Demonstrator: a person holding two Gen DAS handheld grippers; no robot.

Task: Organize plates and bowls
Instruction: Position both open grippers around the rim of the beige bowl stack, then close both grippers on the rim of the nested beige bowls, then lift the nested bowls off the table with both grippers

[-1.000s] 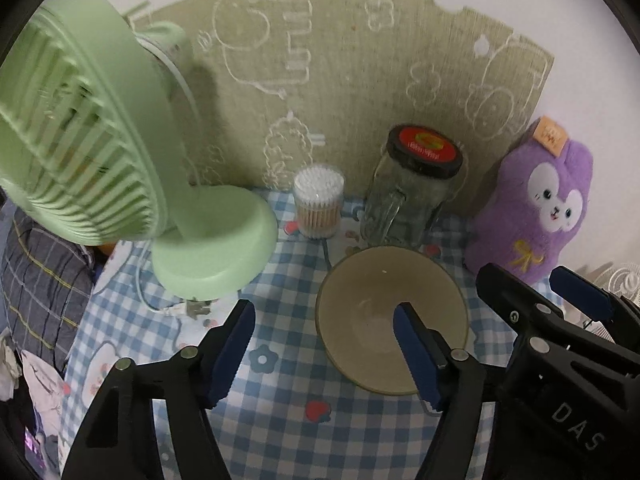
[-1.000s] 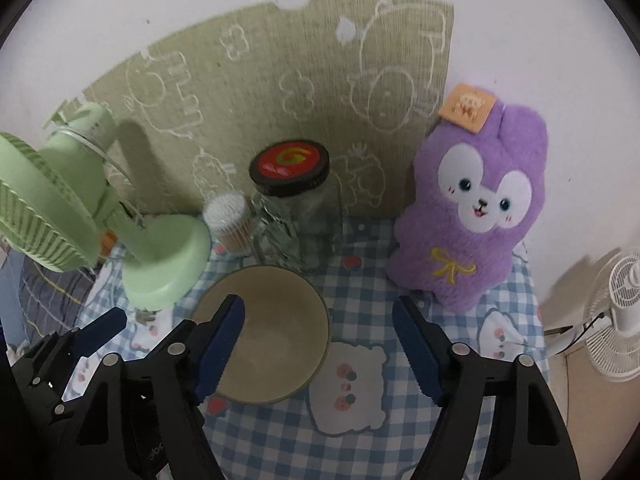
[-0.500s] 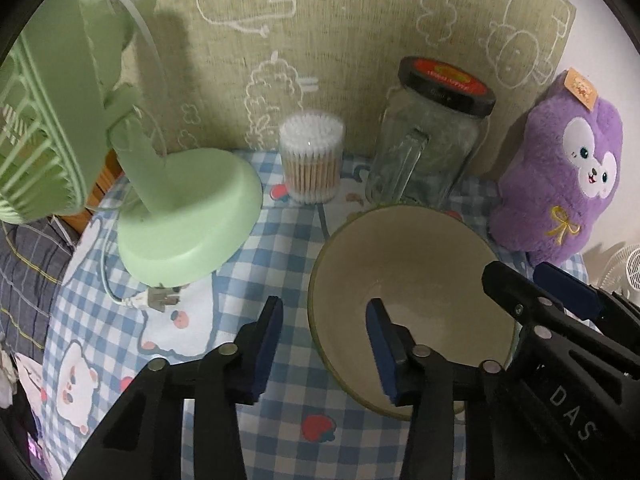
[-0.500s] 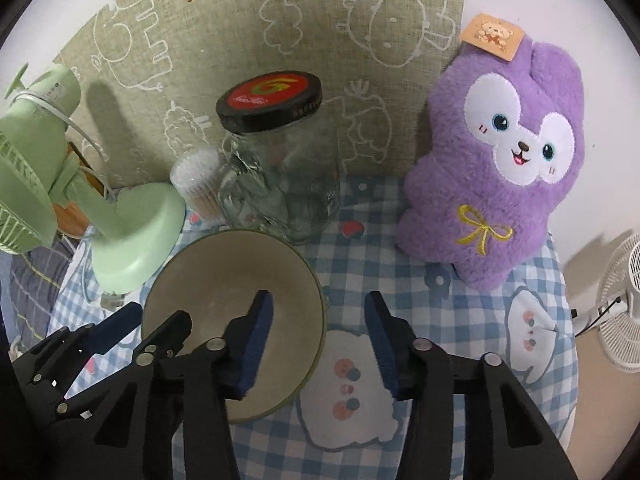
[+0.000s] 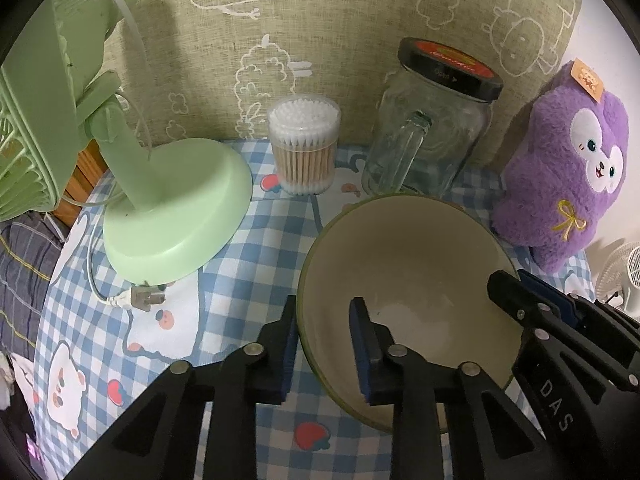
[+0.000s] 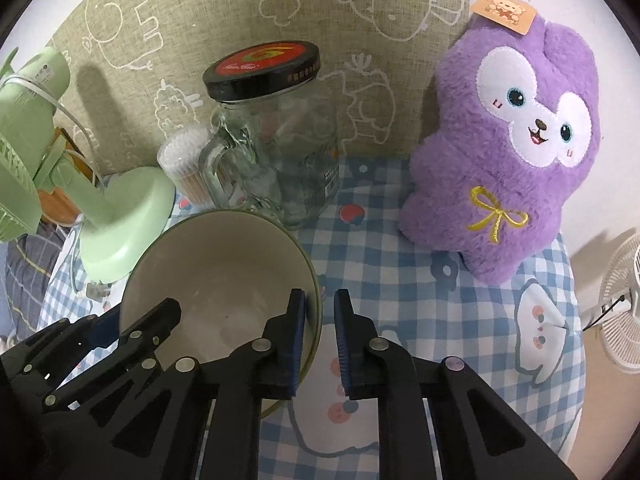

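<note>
The step in hand looks like a two-sided pinch on the rim of the bowl (image 5: 404, 280) ahead of a lift, and to do it well both grips should bite evenly on opposite edges, with the pads seated square on the wall before any upward pull, so the bowl rises level rather than tipping toward the glass jar (image 5: 430, 128) just behind it. The left gripper (image 5: 324, 344) has just been closing, and its fingers now straddle the bowl's left rim, one pad outside against the wall and one inside over the pale interior; whether both pads already press firmly is hard to tell, but the gap is narrow and the rim sits between them. The right gripper (image 6: 320, 338) has likewise just been closing on the right rim, its fingers nearly together with the thin green edge caught between them. The bowl stands upright on the checked cloth of the tabletop (image 6: 400, 264), near the front, between the green fan (image 5: 168, 216) base and the purple plush toy (image 6: 508, 140), with the tub of cotton swabs (image 5: 304, 144) behind and to its left. The lift should go straight up, since the jar handle is close to the far rim.
</note>
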